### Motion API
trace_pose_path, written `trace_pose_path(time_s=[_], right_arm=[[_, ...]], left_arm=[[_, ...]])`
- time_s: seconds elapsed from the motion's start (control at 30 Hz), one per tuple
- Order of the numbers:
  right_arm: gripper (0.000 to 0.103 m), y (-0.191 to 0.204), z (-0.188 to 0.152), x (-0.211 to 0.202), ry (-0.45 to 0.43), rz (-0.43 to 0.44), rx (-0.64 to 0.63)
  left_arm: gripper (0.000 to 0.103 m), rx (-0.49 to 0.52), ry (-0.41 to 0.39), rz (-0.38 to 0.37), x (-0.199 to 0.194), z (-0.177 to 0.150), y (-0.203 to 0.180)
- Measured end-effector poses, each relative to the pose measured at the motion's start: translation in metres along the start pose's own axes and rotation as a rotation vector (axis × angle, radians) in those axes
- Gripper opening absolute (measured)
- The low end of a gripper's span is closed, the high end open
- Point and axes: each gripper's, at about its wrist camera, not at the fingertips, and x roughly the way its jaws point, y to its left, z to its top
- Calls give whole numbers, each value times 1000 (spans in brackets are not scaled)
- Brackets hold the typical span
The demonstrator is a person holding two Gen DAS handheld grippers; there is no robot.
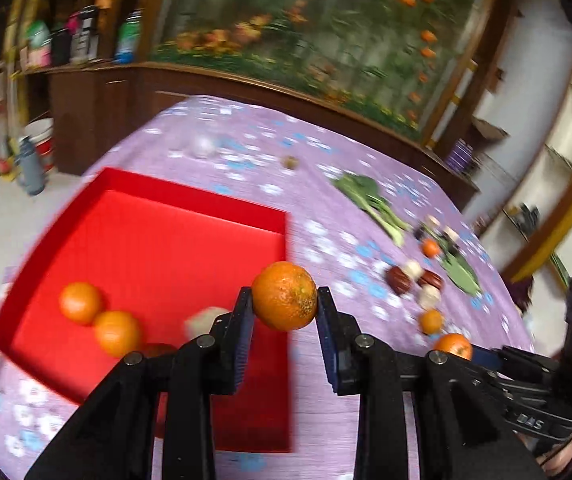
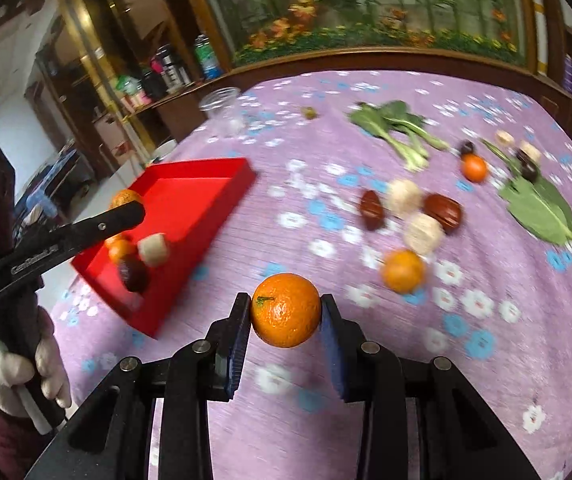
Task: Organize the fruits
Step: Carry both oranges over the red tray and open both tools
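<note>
My left gripper (image 1: 285,298) is shut on an orange (image 1: 285,295) and holds it above the right edge of the red tray (image 1: 190,200). Two oranges (image 1: 80,302) (image 1: 117,332) and a pale cube (image 1: 202,320) lie in the tray. My right gripper (image 2: 286,312) is shut on another orange (image 2: 286,310) above the purple cloth, right of the tray (image 2: 206,172). In the right wrist view the left gripper (image 2: 126,212) reaches over the tray. Loose oranges (image 2: 403,271) (image 2: 474,168) lie on the cloth.
Dark red fruits (image 2: 372,210) (image 2: 444,208), pale balls (image 2: 423,233), dark plums (image 2: 528,170) and leafy greens (image 2: 396,126) lie on the flowered purple cloth (image 2: 486,360). A clear jar (image 2: 222,110) stands at the far side. A wooden cabinet (image 1: 98,120) stands behind the table.
</note>
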Motion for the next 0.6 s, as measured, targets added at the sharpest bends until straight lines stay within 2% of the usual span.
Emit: trace_pose_path(time_s=[0.13, 0.27, 0.43, 0.6], right_arm=[[38, 37, 22, 14, 15, 53, -51], [38, 72, 41, 33, 23, 88, -103], [38, 112, 54, 70, 49, 92, -170], [38, 131, 65, 108, 81, 71, -202]], left_arm=[[29, -74, 37, 50, 7, 14, 37], [29, -87, 50, 88, 15, 27, 61], [29, -107, 90, 119, 34, 37, 87], [30, -138, 130, 120, 46, 36, 103]])
